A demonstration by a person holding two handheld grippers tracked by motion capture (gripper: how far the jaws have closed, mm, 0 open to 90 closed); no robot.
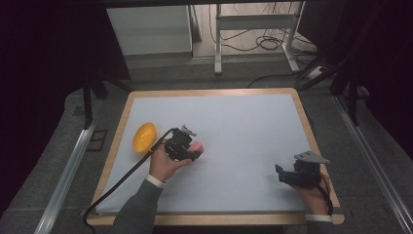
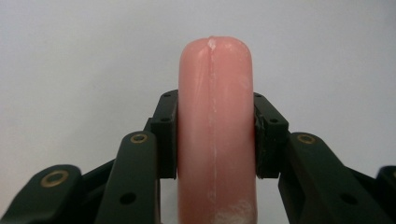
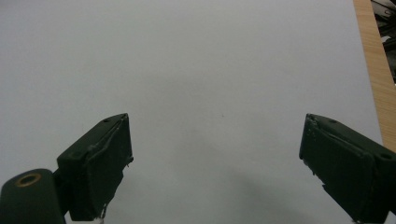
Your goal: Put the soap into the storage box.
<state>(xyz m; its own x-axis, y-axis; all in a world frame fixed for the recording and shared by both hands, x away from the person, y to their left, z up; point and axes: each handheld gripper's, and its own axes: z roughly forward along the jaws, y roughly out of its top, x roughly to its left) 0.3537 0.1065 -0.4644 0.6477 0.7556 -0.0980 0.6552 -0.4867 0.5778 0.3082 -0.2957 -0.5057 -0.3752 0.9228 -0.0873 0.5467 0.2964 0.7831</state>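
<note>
Left claw (image 2: 215, 135) pinching a pink sausage-shaped toy (image 2: 215, 126), seen along the jaws. The two black pads pressed on opposite sides of the toy near mid-length, so that its rounded end stood out beyond the fingertips; a grip across the narrow width probably kept the smooth piece from rolling or slipping out. In the high view the left claw (image 1: 191, 147) held the toy (image 1: 197, 146) over the left-centre of the white sheet (image 1: 243, 122) covering the table (image 1: 122, 124), with its tip pointing right. A yellow bowl-like dish (image 1: 144, 136) lay just beside the hand, near the table's left edge, a likely place for the toy to go. The right claw (image 1: 281, 173) rested near the right edge with jaws spread and nothing between them (image 3: 215, 154), well apart, apparently kept out of the way.
</note>
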